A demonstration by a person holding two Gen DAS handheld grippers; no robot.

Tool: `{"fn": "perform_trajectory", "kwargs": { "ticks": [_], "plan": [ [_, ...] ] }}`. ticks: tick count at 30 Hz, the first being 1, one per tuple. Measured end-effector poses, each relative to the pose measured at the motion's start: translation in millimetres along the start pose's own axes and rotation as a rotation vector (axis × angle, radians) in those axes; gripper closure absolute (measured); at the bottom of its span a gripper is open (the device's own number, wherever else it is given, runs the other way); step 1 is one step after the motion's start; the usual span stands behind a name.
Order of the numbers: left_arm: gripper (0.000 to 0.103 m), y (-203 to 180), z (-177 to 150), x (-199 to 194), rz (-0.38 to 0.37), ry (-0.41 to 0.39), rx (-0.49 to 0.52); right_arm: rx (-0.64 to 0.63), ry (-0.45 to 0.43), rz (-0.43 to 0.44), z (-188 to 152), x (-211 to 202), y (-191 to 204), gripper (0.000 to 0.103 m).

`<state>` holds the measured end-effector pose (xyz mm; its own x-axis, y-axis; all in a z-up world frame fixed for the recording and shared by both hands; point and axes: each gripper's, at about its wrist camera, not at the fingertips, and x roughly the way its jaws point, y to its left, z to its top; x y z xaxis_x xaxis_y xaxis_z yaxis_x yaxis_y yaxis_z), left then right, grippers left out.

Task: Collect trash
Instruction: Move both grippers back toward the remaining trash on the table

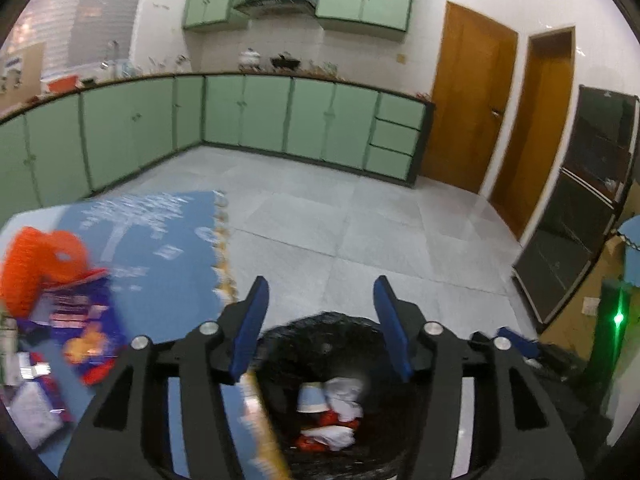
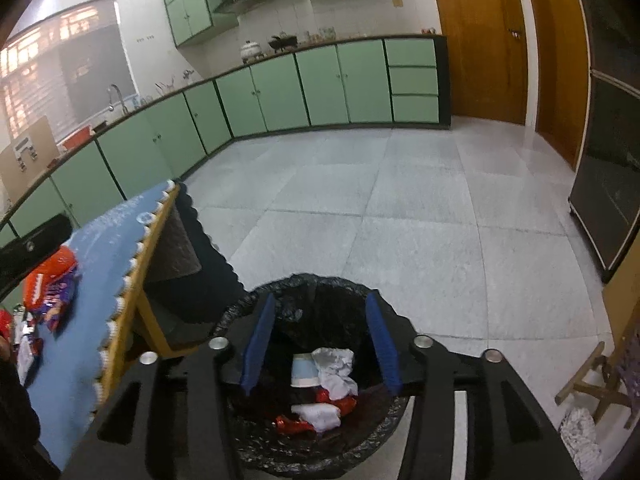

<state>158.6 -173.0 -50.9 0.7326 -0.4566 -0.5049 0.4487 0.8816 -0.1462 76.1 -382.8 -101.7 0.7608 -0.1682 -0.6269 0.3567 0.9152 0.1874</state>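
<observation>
From the left wrist, the bin (image 1: 340,392), lined with a black bag, stood on the floor (image 1: 340,220) just below the left gripper (image 1: 320,328). Inside it lay a pale blue cup (image 1: 311,397) on its side, touching crumpled white paper (image 1: 343,396), with red wrappers (image 1: 320,436) under them. The gripper hung over the bin's near rim, tilted down, its blue pads (image 1: 250,332) spread wide with nothing between them. To its left, blurred, an orange bag (image 1: 40,264) and purple packets (image 1: 86,328) lay on the blue table (image 1: 160,240).

From the right wrist, the same bin (image 2: 240,432) held the cup (image 2: 304,372), white paper (image 2: 336,372) beside it, and red wrappers (image 2: 294,426) lower down. The right gripper (image 2: 320,344) pointed down into the bin's mouth, jaws apart and empty, the trash showing between its pads (image 2: 258,344). The table (image 2: 100,280) stood just left of the bin, with packets (image 2: 52,284) near its far-left edge, well apart from the gripper. More crumpled white paper (image 2: 580,436) lay on the floor (image 2: 400,220) at the lower right.
</observation>
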Motion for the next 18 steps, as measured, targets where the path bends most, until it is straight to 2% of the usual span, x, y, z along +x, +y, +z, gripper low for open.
{"fn": "perform_trajectory", "kwargs": {
  "ticks": [2,8,14,18],
  "plan": [
    [0.038,20,-3,-24,0.047,-0.03,-0.023,-0.017,-0.028,0.013,1,-13,15,0.04],
    [0.03,92,-16,-79,0.193,-0.044,-0.077,-0.082,-0.085,0.112,2,-37,72,0.021],
    [0.03,165,-29,-132,0.403,-0.064,-0.126,-0.152,-0.079,0.251,-3,-40,150,0.02],
    [0.029,204,-39,-162,0.532,-0.074,-0.132,-0.225,-0.055,0.311,-10,-28,204,0.02]
  ]
}}
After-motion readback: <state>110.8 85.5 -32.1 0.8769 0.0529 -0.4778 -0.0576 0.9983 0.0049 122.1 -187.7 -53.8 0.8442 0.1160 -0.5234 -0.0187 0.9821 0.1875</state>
